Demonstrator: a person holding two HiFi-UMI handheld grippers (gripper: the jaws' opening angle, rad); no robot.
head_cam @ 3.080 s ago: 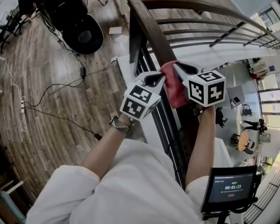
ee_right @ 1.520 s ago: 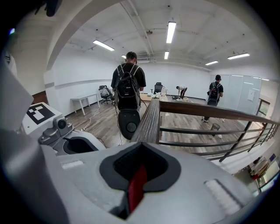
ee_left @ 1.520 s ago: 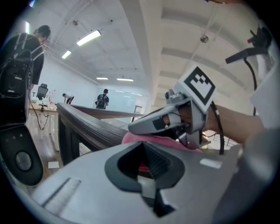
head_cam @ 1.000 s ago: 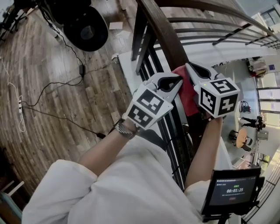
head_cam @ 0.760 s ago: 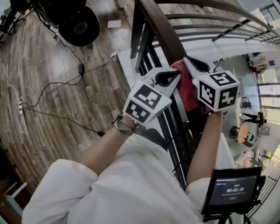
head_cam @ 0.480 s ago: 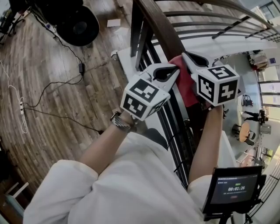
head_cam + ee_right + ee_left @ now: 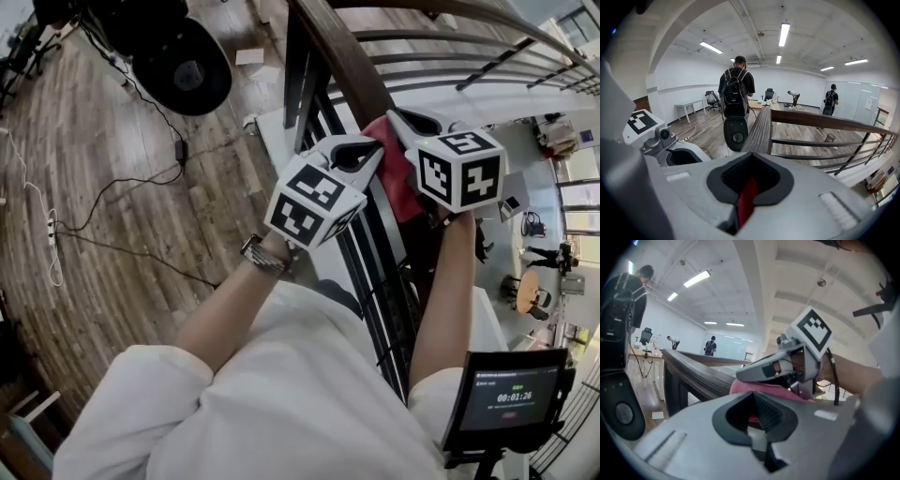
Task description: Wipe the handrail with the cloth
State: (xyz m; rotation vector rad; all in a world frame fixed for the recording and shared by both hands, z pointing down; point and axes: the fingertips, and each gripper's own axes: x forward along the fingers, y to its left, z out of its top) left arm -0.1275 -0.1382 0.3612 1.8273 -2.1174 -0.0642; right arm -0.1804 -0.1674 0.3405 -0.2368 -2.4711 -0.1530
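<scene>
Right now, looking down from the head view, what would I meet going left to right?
A thin white cable on the wooden floor → black round disc-shaped object → left tool with a black-and-white marker cube → red cloth on the dark wooden handrail → right tool → small round table downstairs.

The grey two-jaw left gripper (image 7: 372, 148) is pinching shut on the red fabric cloth (image 7: 397, 183); just right of its tip, the matching right gripper (image 7: 394, 116) is clamping a red fold; both bare forearms are reaching forward behind the grippers.
</scene>
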